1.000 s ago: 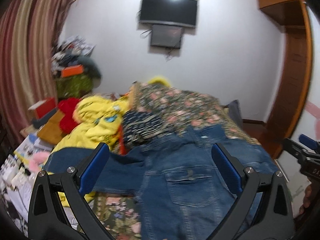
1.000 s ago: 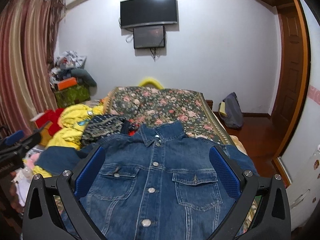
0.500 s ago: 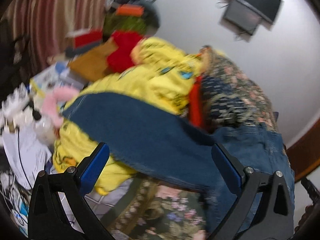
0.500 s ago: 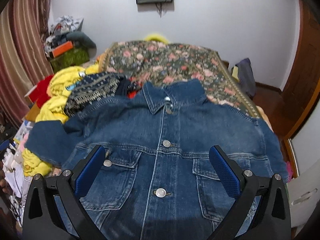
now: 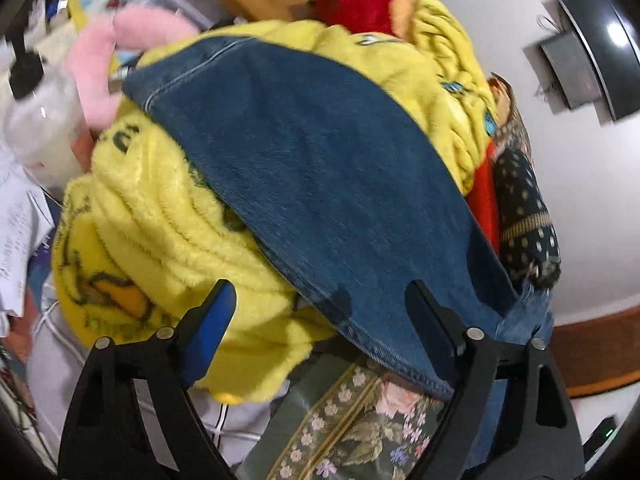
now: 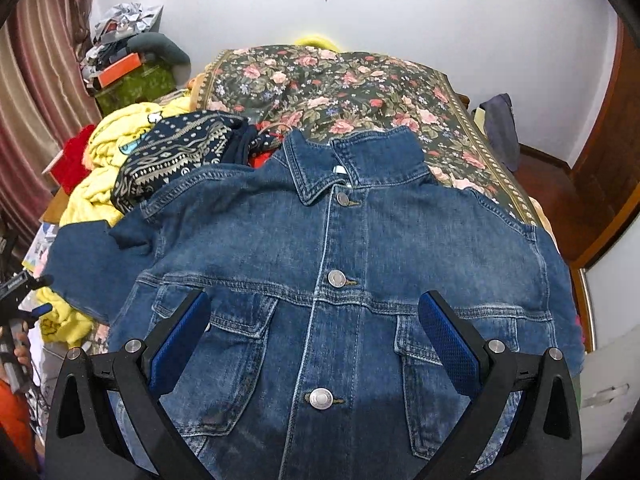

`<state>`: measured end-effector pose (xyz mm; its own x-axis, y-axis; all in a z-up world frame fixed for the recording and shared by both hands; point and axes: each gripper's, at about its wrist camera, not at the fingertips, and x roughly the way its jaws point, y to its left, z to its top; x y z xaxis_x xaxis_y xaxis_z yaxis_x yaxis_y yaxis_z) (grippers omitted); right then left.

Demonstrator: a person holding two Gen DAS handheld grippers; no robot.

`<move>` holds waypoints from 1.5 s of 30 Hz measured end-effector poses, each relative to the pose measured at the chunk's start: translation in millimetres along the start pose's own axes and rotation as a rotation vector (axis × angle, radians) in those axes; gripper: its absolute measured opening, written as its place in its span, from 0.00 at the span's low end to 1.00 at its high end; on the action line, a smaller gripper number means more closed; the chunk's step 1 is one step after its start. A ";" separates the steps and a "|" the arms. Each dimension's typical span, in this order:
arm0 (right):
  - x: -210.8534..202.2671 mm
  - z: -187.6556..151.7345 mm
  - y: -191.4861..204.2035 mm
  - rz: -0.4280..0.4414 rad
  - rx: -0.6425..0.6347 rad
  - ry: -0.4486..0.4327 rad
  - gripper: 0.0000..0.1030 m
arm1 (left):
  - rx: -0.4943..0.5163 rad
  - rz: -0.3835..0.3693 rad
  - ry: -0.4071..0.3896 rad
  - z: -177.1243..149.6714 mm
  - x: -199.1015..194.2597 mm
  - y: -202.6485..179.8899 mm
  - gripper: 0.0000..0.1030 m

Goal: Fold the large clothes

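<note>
A blue denim jacket point(image 6: 344, 256) lies face up, buttoned, on the floral bed cover point(image 6: 340, 84), collar toward the far wall. Its left sleeve point(image 5: 320, 184) stretches out over a yellow fleece garment point(image 5: 160, 240). My left gripper point(image 5: 320, 300) is open and empty, just in front of the sleeve's lower edge, fingers to either side of it. My right gripper point(image 6: 314, 312) is open and empty, hovering above the jacket's chest between the two pockets. The left gripper also shows at the right wrist view's left edge point(image 6: 24, 300).
A dark patterned cloth point(image 6: 176, 156) and red fabric point(image 5: 484, 196) lie beside the jacket's left shoulder. Pink plush point(image 5: 100, 60), papers and boxes crowd the bed's left side. A wooden door point(image 6: 612, 152) stands to the right.
My left gripper has swung left and down, closing in on the outstretched sleeve. My right gripper has tilted down and moved closer over the jacket front. Both stayed open.
</note>
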<state>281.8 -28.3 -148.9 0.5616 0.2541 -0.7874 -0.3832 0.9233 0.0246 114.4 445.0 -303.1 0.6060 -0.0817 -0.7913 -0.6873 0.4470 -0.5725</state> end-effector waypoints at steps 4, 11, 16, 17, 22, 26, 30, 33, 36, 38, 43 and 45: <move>1.8 -1.5 5.3 -0.015 -0.027 0.012 1.00 | -0.057 -0.001 0.004 15.7 7.9 13.1 0.59; 0.0 -3.5 11.1 -0.036 -0.070 0.008 1.00 | -0.011 0.061 -0.073 43.3 -2.3 9.9 0.48; -4.4 -3.5 10.5 -0.028 -0.065 -0.002 1.00 | 0.026 0.200 -0.072 57.3 9.6 15.4 0.19; -5.9 -3.7 10.1 -0.025 -0.062 -0.005 1.00 | 0.032 0.207 -0.085 57.4 7.1 14.4 0.15; -9.8 -3.6 -0.7 -0.022 -0.031 -0.004 1.00 | 0.137 0.260 -0.196 51.3 -21.6 -19.9 0.06; -15.2 -3.4 -15.9 -0.007 0.021 -0.011 1.00 | 0.249 0.231 -0.308 44.2 -62.3 -69.4 0.05; -22.9 -4.1 -31.0 -0.004 0.058 -0.033 1.00 | 0.376 0.145 -0.414 29.7 -104.8 -132.7 0.04; -29.0 -4.8 -42.2 -0.011 0.071 -0.050 1.00 | 0.479 0.062 -0.475 11.5 -129.7 -183.5 0.04; -34.6 -5.3 -53.9 -0.020 0.072 -0.066 1.00 | 0.581 -0.019 -0.510 -12.1 -146.7 -235.4 0.04; -38.5 -6.0 -62.3 -0.025 0.075 -0.076 1.00 | 0.657 -0.088 -0.521 -33.8 -154.4 -275.2 0.04; -47.6 -10.9 -81.3 -0.032 0.085 -0.094 1.00 | 0.824 -0.215 -0.472 -93.4 -143.5 -355.0 0.04; -52.2 -14.3 -89.6 -0.035 0.094 -0.101 1.00 | 0.897 -0.235 -0.422 -121.8 -123.2 -382.6 0.04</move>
<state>276.2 -128.4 -118.8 0.6462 0.2447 -0.7228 -0.2944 0.9538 0.0597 253.9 175.4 -12.7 0.8982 -0.0103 -0.4394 -0.0837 0.9774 -0.1941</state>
